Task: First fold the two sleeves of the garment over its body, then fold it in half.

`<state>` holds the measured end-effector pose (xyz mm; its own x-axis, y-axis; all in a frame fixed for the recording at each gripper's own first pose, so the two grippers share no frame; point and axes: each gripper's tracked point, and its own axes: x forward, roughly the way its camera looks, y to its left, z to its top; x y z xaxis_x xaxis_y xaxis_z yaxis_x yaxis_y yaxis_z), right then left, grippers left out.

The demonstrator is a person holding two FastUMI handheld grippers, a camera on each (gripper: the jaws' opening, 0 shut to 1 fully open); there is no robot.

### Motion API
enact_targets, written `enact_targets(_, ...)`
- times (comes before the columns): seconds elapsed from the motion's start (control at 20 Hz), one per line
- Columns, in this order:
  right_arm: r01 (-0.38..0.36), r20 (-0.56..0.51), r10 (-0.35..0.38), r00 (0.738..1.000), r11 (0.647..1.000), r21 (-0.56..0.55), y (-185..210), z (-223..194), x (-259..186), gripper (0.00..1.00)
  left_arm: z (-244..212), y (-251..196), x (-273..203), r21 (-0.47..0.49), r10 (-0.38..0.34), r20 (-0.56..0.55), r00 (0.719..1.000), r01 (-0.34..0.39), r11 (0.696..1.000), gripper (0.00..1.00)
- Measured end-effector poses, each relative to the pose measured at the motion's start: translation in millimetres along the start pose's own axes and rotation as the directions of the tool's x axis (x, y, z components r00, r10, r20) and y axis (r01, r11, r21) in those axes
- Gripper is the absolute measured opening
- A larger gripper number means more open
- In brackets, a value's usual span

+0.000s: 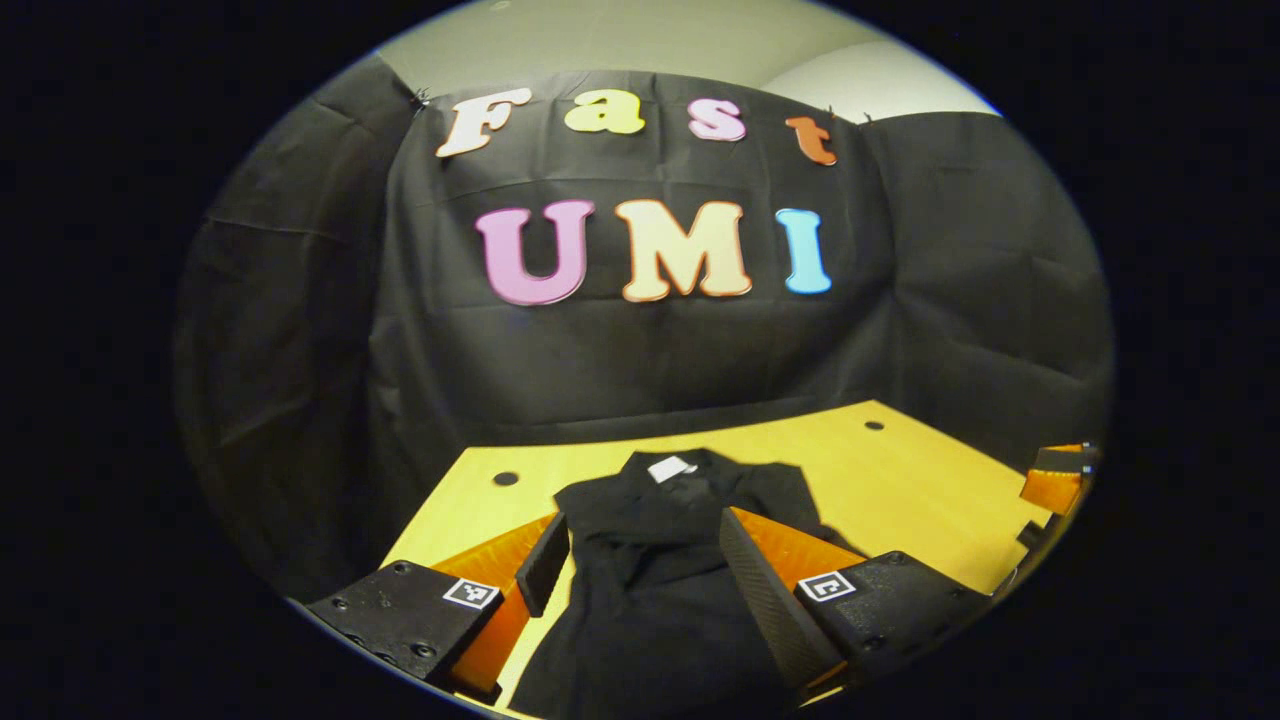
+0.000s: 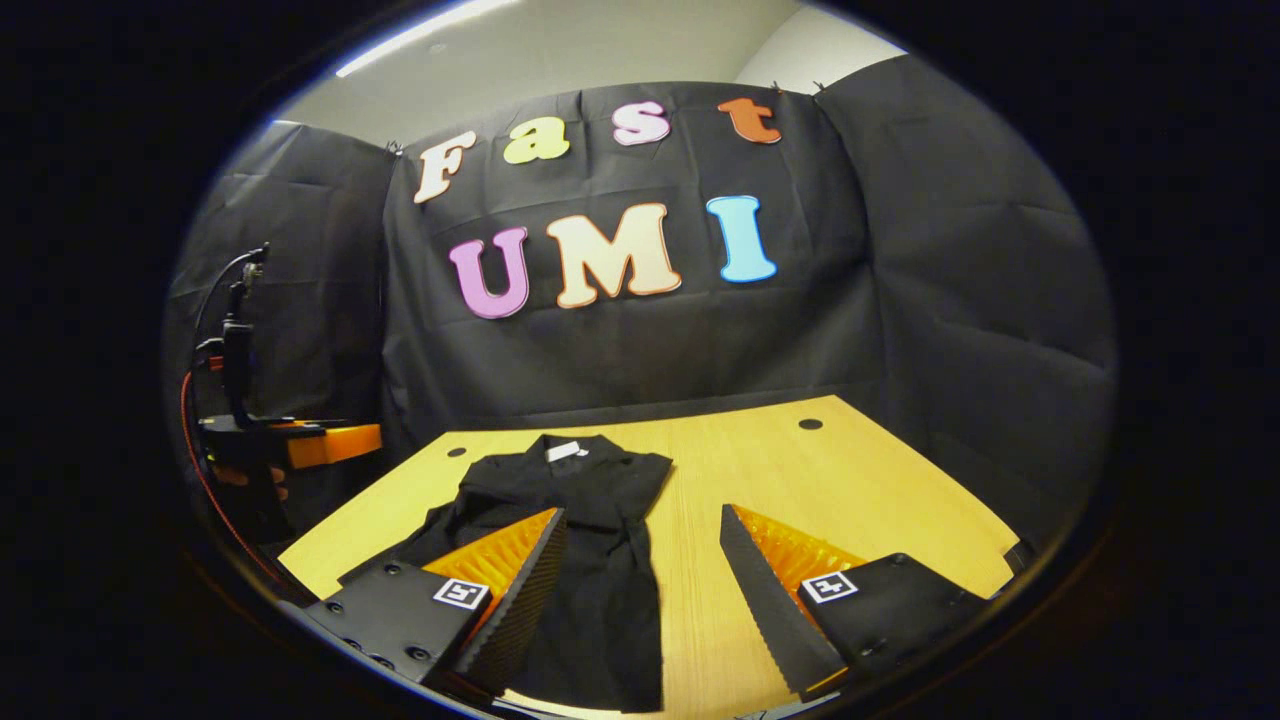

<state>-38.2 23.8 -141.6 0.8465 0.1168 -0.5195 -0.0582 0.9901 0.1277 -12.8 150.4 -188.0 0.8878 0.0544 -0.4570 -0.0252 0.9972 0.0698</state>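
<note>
A black-draped booth enclosed the yellow table [image 2: 860, 500], where a black garment [image 2: 590, 560] lay flat, collar tag [image 2: 566, 451] toward the back wall. The left tongs [image 1: 640, 570] hung open above the garment's middle, gripping nothing. The right tongs [image 2: 640, 570] also stood open, one finger over the cloth, the other over bare wood. The sleeves appeared partly folded inward, though dark fabric obscured this.
</note>
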Motion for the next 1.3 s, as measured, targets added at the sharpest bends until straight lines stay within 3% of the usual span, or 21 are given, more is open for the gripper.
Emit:
enact_targets(0.05, -0.005, -0.014, 0.005, 1.0, 1.0, -0.003, 8, -6, -4, 0.97, -13, 12, -12, -0.005, 0.013, -0.018, 1.0, -0.013, 1.0, 0.92)
enact_targets(0.15, 0.011, -0.037, -0.012, 0.999, 1.0, -0.024, 12, -21, -8, 0.94, -40, 29, -28, -0.015, 0.035, -0.069, 0.997, -0.036, 0.999, 0.97)
enact_targets(0.2, 0.02, -0.054, -0.022, 0.998, 0.999, -0.033, 13, -30, -10, 0.98, -54, 37, -36, -0.017, 0.044, -0.093, 0.995, -0.045, 0.999, 0.92)
enact_targets(0.3, 0.035, -0.084, -0.04, 0.996, 0.998, -0.056, 15, -49, -16, 0.94, -80, 48, -48, -0.022, 0.053, -0.14, 0.989, -0.057, 0.998, 0.93)
enact_targets(0.6, 0.075, -0.217, -0.096, 0.971, 0.992, -0.103, 14, -117, -29, 0.98, -158, 68, -66, -0.05, 0.047, -0.297, 0.954, -0.065, 0.997, 0.93)
enact_targets(0.9, 0.11, -0.388, -0.162, 0.907, 0.982, -0.152, 3, -184, -16, 0.94, -221, 74, -63, -0.056, 0.029, -0.43, 0.902, -0.059, 0.997, 0.94)
enact_targets(0.95, 0.114, -0.413, -0.167, 0.895, 0.982, -0.148, 1, -192, -17, 0.98, -229, 75, -63, -0.056, 0.03, -0.452, 0.891, -0.061, 0.997, 0.94)
enact_targets(1.15, 0.121, -0.474, -0.19, 0.86, 0.978, -0.171, 1, -217, -12, 0.94, -254, 73, -71, -0.074, 0.01, -0.511, 0.86, -0.055, 0.996, 0.95)
enact_targets(1.2, 0.114, -0.494, -0.192, 0.848, 0.976, -0.184, 2, -223, -12, 0.98, -249, 73, -70, -0.072, 0.01, -0.485, 0.875, -0.051, 0.996, 1.0)
enact_targets(1.3, 0.102, -0.495, -0.179, 0.85, 0.979, -0.178, 7, -224, -11, 0.94, -253, 71, -72, -0.076, -0.007, -0.472, 0.882, -0.033, 0.997, 0.95)
